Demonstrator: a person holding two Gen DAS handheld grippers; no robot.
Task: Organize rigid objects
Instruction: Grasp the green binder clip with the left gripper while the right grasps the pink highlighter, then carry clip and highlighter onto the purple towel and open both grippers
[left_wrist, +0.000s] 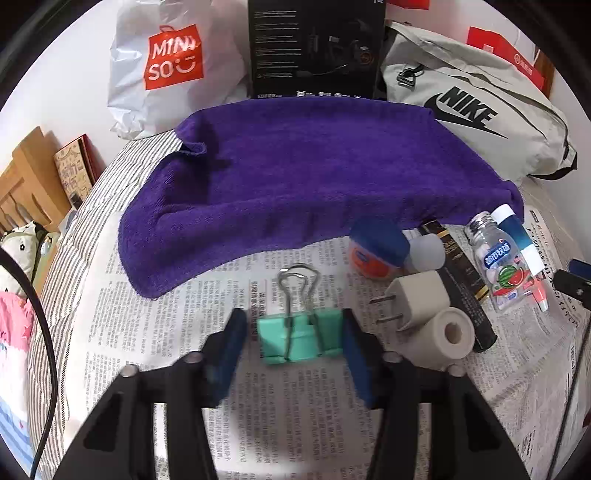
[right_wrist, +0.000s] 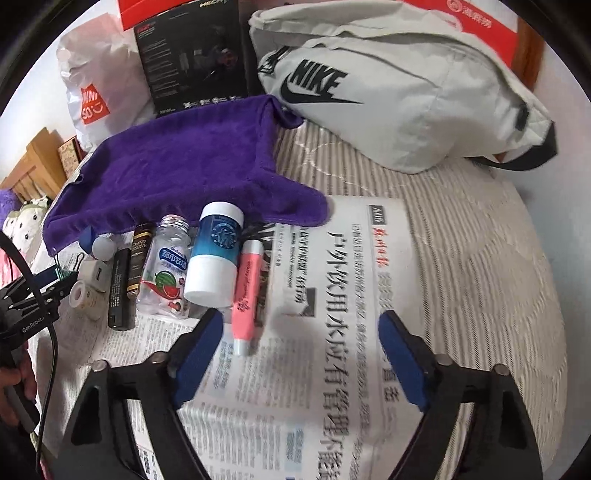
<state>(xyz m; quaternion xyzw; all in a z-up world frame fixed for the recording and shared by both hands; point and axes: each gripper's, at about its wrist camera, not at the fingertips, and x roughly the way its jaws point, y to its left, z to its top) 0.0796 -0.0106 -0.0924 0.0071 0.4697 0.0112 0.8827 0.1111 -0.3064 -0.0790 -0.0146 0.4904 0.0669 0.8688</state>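
With fisheye bending both views, left claw (left_wrist: 295, 332) seen spread, straddling green binder clip (left_wrist: 300, 336) flat on newspaper (left_wrist: 192, 332); blue pads (left_wrist: 231, 343) just beside clip body, contact on either side impossible to confirm. Right claw (right_wrist: 299, 354) gaping wide over bare newsprint, holding nothing. Packed in a row along purple towel (left_wrist: 314, 166) edge: tape roll (left_wrist: 452, 332), white plug (left_wrist: 419, 299), black tube (left_wrist: 469, 306), clear candy bottle (right_wrist: 166, 269), blue-white canister (right_wrist: 214, 254), pink highlighter (right_wrist: 246, 291). Orange jar (left_wrist: 376, 251) half hidden behind neighbours. Striped bed (right_wrist: 461, 240) beneath; label text unreadable.
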